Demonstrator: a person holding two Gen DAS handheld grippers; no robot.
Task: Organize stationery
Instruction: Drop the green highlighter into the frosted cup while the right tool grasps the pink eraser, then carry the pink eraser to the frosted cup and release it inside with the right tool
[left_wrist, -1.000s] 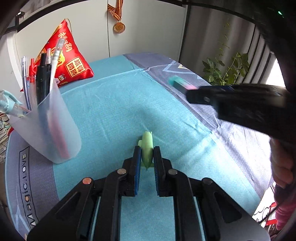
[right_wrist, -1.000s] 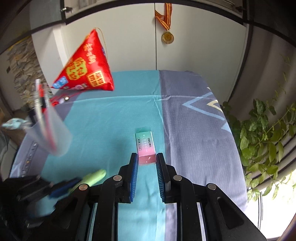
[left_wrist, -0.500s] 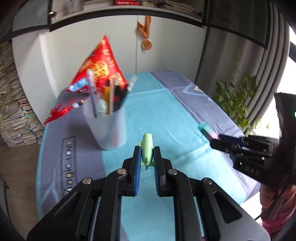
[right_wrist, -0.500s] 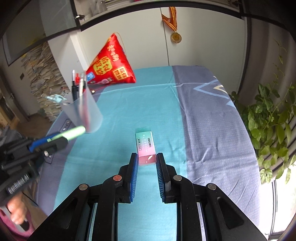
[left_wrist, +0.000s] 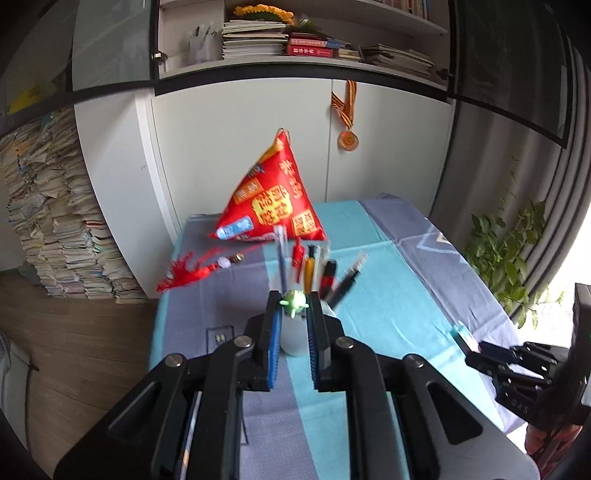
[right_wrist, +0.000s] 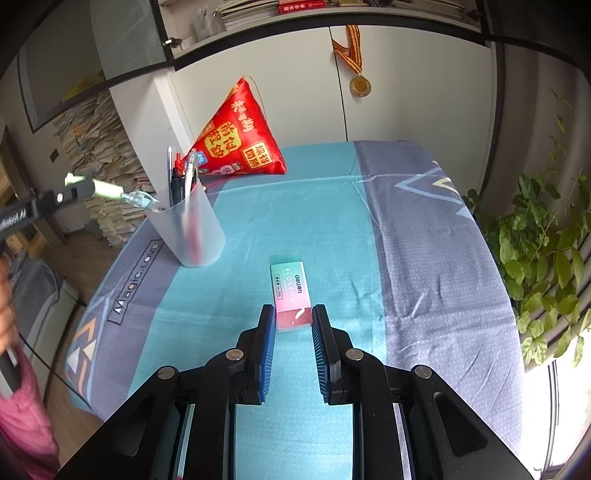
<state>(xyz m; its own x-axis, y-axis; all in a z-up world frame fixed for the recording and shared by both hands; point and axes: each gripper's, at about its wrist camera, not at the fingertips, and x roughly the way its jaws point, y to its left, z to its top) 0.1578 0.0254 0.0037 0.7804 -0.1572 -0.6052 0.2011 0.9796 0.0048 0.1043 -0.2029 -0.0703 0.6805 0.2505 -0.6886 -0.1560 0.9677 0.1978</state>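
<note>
While your right gripper (right_wrist: 293, 321) stays clamped on the pink-and-green eraser (right_wrist: 290, 293) above the counter (right_wrist: 424, 236), your left gripper (left_wrist: 292, 306), fingers closed on the green pen (left_wrist: 293, 301), has risen over the pen cup (right_wrist: 188, 229).

Setting: a home study or bedroom. Beyond the tongs stand white cupboard doors (left_wrist: 240, 155) with a medal on a striped ribbon (left_wrist: 347, 125) hung on them. Above is a shelf of stacked books (left_wrist: 295, 42). Left of the tongs, tall paper stacks (left_wrist: 55, 221) rise from a wood-look floor (left_wrist: 74, 350). Right, a leafy houseplant (right_wrist: 535, 240) by a bright window. Patterned blue cloth (right_wrist: 424, 240) covers the bench.
</note>
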